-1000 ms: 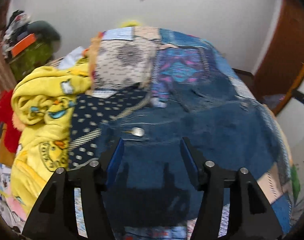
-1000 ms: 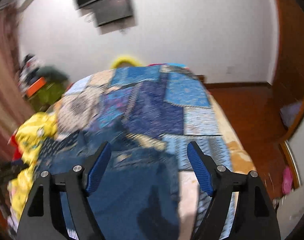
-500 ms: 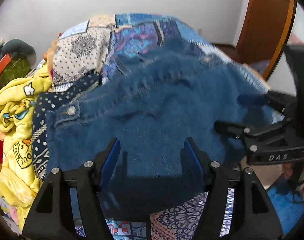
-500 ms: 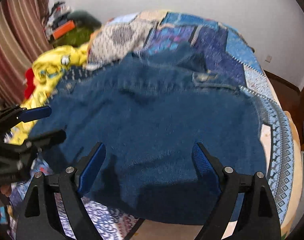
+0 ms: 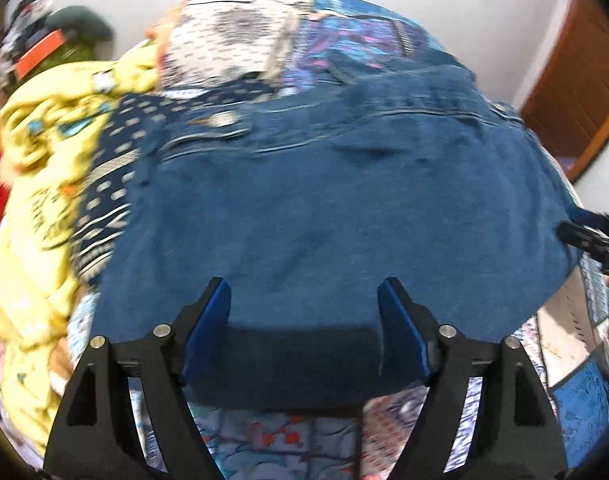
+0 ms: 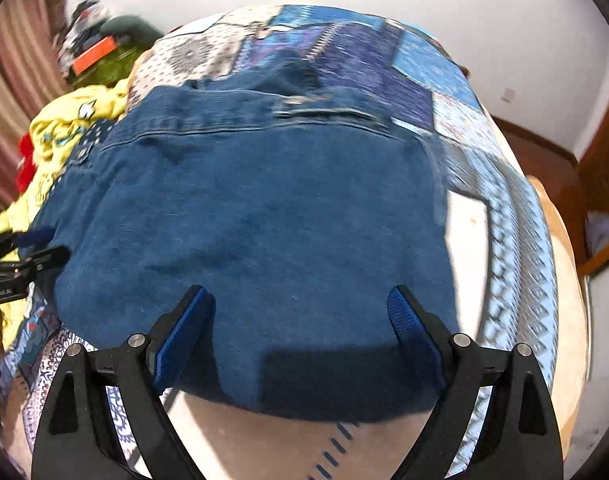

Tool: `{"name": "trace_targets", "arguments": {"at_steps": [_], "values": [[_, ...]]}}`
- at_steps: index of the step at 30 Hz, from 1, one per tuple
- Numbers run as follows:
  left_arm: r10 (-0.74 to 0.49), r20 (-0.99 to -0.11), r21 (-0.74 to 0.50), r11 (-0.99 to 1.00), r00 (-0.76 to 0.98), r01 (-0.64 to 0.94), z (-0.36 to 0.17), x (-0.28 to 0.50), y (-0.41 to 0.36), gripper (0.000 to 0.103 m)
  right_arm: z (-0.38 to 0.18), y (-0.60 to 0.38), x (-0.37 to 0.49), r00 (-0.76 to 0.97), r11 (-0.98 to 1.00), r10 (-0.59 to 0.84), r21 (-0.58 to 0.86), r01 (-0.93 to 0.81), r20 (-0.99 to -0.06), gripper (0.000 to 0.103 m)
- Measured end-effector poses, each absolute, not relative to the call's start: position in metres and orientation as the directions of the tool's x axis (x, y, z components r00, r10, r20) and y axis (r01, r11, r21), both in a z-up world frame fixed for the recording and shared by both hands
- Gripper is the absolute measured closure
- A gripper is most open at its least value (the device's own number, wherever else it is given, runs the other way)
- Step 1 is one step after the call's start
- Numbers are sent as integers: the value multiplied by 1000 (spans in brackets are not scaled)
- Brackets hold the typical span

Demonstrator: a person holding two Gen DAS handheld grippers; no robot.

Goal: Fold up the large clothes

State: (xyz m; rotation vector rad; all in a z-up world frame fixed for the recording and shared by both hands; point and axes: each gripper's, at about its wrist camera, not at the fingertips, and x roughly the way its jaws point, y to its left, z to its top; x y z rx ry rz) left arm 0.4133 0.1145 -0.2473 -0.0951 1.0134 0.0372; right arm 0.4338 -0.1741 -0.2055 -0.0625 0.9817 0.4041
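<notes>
A large blue denim garment (image 5: 324,200) lies spread flat on the patchwork bed cover; it also shows in the right wrist view (image 6: 256,220). Its waistband and metal button (image 5: 220,120) lie at the far left. My left gripper (image 5: 304,312) is open and empty, hovering over the garment's near edge. My right gripper (image 6: 300,316) is open and empty over the near edge further right. The right gripper's tip shows at the right edge of the left wrist view (image 5: 592,240); the left gripper shows at the left edge of the right wrist view (image 6: 20,260).
A pile of yellow printed cloth (image 5: 36,184) and a dark dotted garment (image 5: 112,184) lie left of the denim. The patchwork bed cover (image 6: 416,80) stretches beyond. A green bag and clutter (image 6: 108,56) stand at the far left. A wooden door (image 5: 576,80) is at the right.
Both grippers have come down closer over the garment's near edge. The denim lies flatter and more spread than a second ago.
</notes>
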Motion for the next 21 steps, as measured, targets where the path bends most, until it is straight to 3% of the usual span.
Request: {"name": "trace_targets", "arguments": {"at_steps": [5,10,15,21], "values": [[56,-852,-34,986,520,-161,-249,390,148,26,-207,-194,427,503,956,214,74,-283,-838,10],[164,-861,35,963,482,-266,-259,362,179,23,-216,-230,424,473,965,257,194,-178,-843,3],[103,-889,-77,926,446,-368,-273,329,209,22,-226,-256,414,439,963,261,266,-52,-859,3],[27,-863,-209,890,505,-405,-255,299,218,22,-200,-246,404,486,981,192,172,-87,-852,3]]}}
